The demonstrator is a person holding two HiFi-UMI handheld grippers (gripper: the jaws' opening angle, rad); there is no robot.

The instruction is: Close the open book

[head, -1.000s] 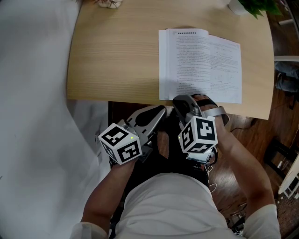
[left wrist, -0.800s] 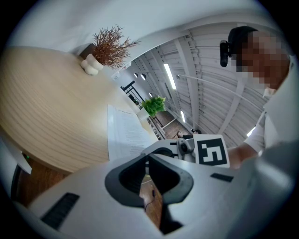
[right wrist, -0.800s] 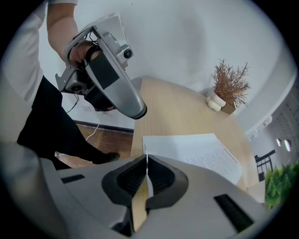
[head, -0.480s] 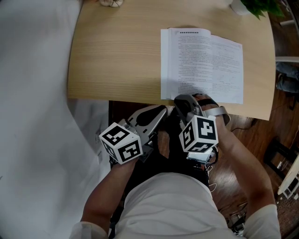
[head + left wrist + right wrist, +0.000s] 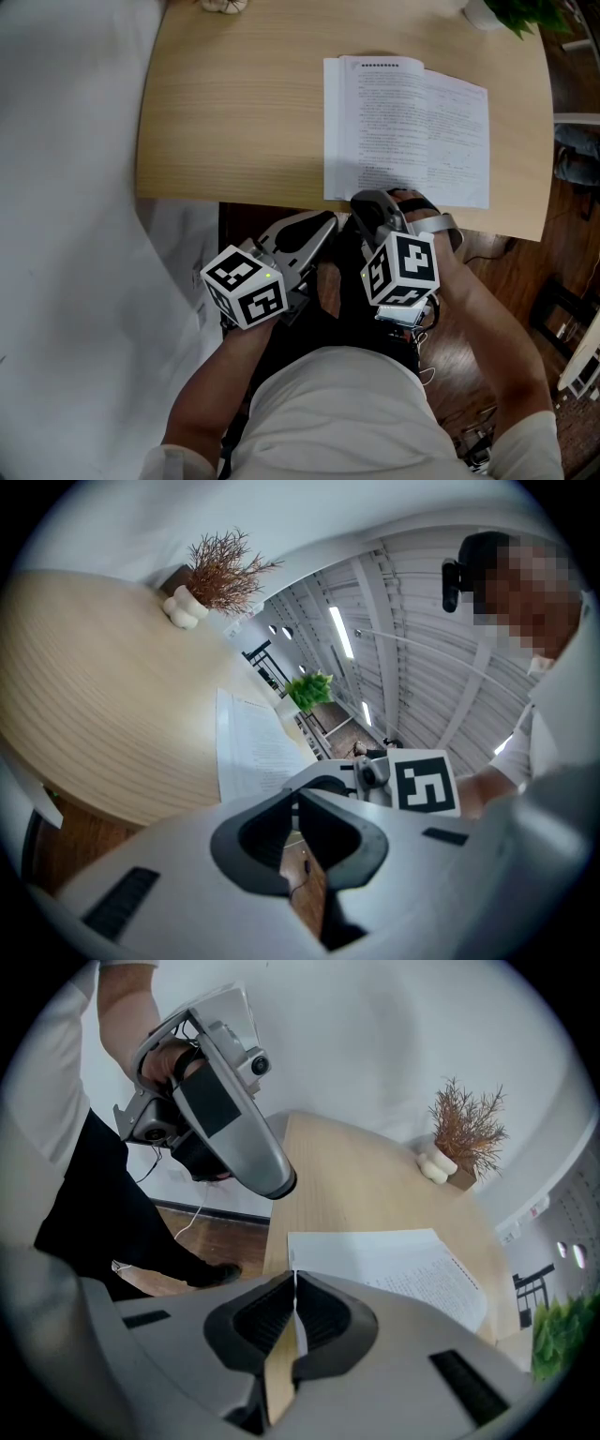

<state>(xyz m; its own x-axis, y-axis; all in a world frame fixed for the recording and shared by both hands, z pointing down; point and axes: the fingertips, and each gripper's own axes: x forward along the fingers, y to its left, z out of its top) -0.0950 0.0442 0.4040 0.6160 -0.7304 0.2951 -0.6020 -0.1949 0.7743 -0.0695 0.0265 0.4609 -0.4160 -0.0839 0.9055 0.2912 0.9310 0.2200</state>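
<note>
The open book (image 5: 408, 131) lies flat on the right part of the light wooden table (image 5: 234, 122), its white printed pages up and its near edge close to the table's front edge. My right gripper (image 5: 363, 200) is shut and empty, with its tips just above the book's near left corner. My left gripper (image 5: 328, 219) is also shut and empty; it hangs off the table just in front of the front edge, left of the right one. The book (image 5: 394, 1265) shows just past the shut jaws in the right gripper view, and the book (image 5: 248, 747) shows again in the left gripper view.
A small white vase with dried twigs (image 5: 197, 583) stands at the table's far edge. A green potted plant (image 5: 511, 11) is at the far right corner. A white wall (image 5: 66, 234) runs along the left. Dark wooden floor (image 5: 525, 272) lies below right.
</note>
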